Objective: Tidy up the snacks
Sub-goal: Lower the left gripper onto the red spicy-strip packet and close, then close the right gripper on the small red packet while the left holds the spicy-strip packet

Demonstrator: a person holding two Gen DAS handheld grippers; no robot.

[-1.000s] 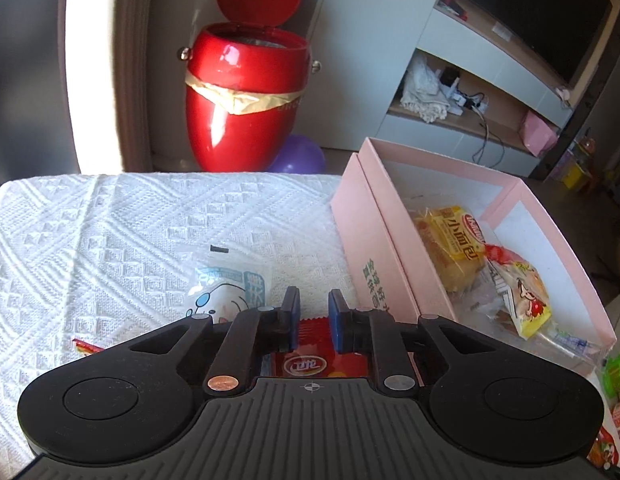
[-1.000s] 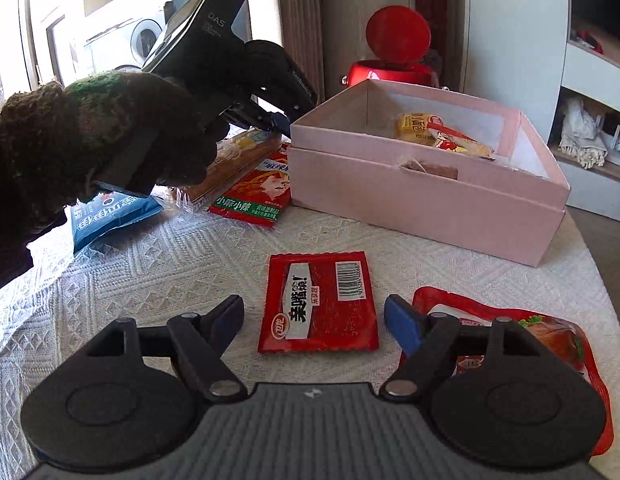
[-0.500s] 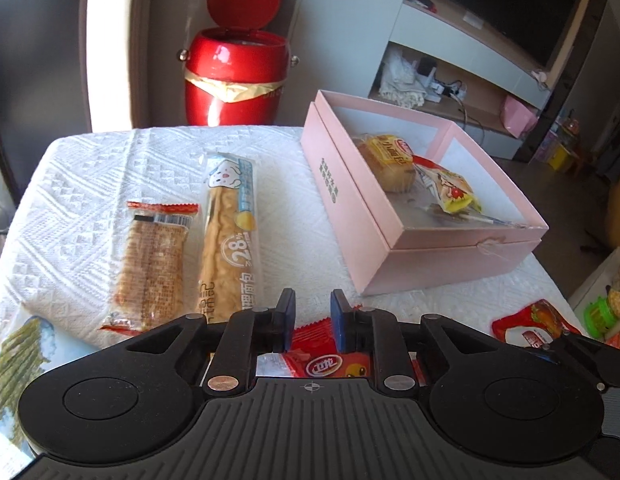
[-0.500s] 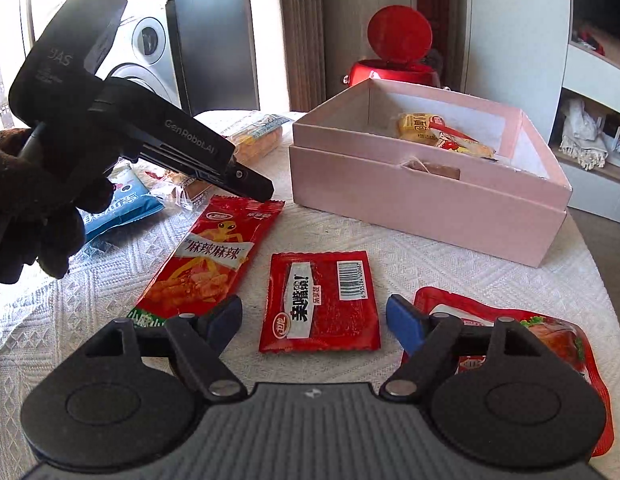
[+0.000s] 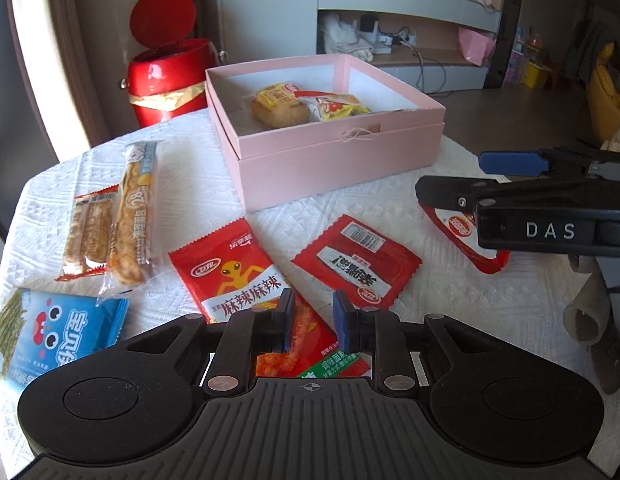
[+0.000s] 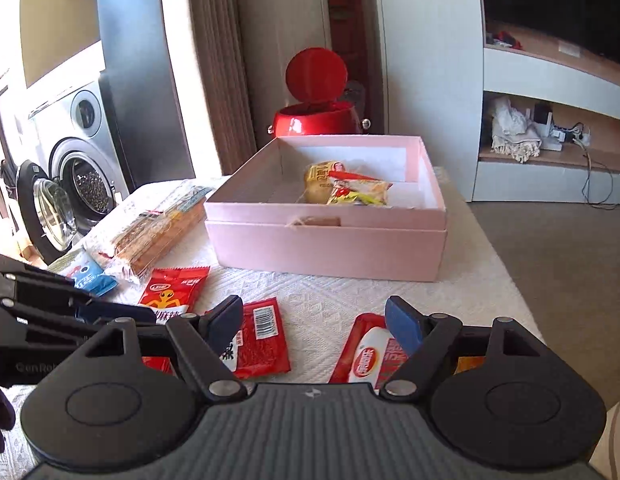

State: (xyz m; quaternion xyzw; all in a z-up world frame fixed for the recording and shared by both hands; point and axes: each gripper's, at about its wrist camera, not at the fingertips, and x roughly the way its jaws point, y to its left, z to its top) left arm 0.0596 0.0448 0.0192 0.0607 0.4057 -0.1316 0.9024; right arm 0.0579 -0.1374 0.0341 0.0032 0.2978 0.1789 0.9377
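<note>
L gripper (image 5: pixel 311 318) has its blue pads parted a little, straddling the red spicy-strip packet (image 5: pixel 245 280) flat on the tablecloth (image 5: pixel 450 300) — not clamped. R gripper (image 6: pixel 314 322) gapes wide over two red sachets. Pink box (image 5: pixel 330 160) beyond holds bread + yellow snack.

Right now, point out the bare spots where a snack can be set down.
Free: the pink box floor left of its bun; cloth between the box front and the red packets. Crowded: left side, with cracker packs, blue pouch and spicy strip packet.
</note>
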